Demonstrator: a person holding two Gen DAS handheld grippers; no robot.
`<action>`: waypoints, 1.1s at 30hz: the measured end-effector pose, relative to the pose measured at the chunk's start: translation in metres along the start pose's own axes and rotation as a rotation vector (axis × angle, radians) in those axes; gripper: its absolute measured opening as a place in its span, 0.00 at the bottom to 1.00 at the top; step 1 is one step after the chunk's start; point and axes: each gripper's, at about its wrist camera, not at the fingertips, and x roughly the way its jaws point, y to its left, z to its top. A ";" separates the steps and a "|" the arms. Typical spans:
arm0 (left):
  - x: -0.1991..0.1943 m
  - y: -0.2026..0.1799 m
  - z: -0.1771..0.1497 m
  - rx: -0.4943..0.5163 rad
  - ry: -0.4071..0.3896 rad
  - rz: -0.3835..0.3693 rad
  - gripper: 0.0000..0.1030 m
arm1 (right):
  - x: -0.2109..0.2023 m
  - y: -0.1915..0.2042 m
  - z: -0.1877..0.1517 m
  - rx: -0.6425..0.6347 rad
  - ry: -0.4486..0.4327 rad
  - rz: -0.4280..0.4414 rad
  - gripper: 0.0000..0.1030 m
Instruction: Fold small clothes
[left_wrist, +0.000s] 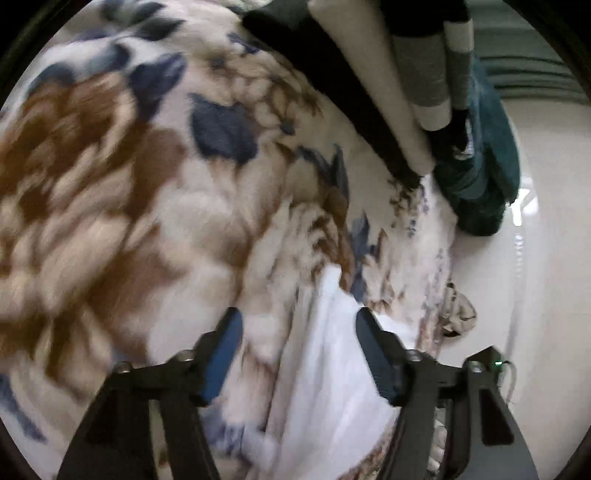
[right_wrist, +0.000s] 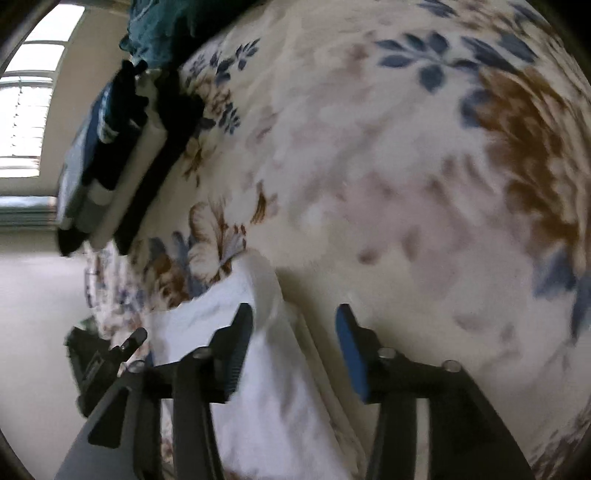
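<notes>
A white garment (left_wrist: 325, 373) lies on a floral blanket (left_wrist: 147, 184), running between and under the fingers of my left gripper (left_wrist: 297, 319), which is open just above it. In the right wrist view the same white garment (right_wrist: 266, 387) lies under my right gripper (right_wrist: 293, 317), which is open, its left finger (right_wrist: 236, 350) over the cloth. Both views are blurred by motion. The other gripper (right_wrist: 110, 358) shows at the lower left of the right wrist view.
A stack of folded clothes in black, beige, grey and white (left_wrist: 417, 92) lies at the far edge of the blanket, also in the right wrist view (right_wrist: 122, 158). A teal cloth (left_wrist: 484, 177) hangs beside it. Pale floor (left_wrist: 546, 295) lies beyond the bed edge. A window (right_wrist: 29, 99) is at left.
</notes>
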 end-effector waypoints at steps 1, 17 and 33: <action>-0.002 0.002 -0.008 0.004 0.018 -0.024 0.61 | -0.002 -0.005 -0.005 0.003 0.015 0.031 0.55; 0.036 -0.029 -0.069 0.150 0.104 -0.060 0.22 | 0.056 -0.021 -0.057 -0.056 0.254 0.266 0.15; -0.069 -0.136 -0.003 0.247 -0.094 -0.110 0.17 | -0.051 0.115 -0.001 -0.206 0.088 0.315 0.12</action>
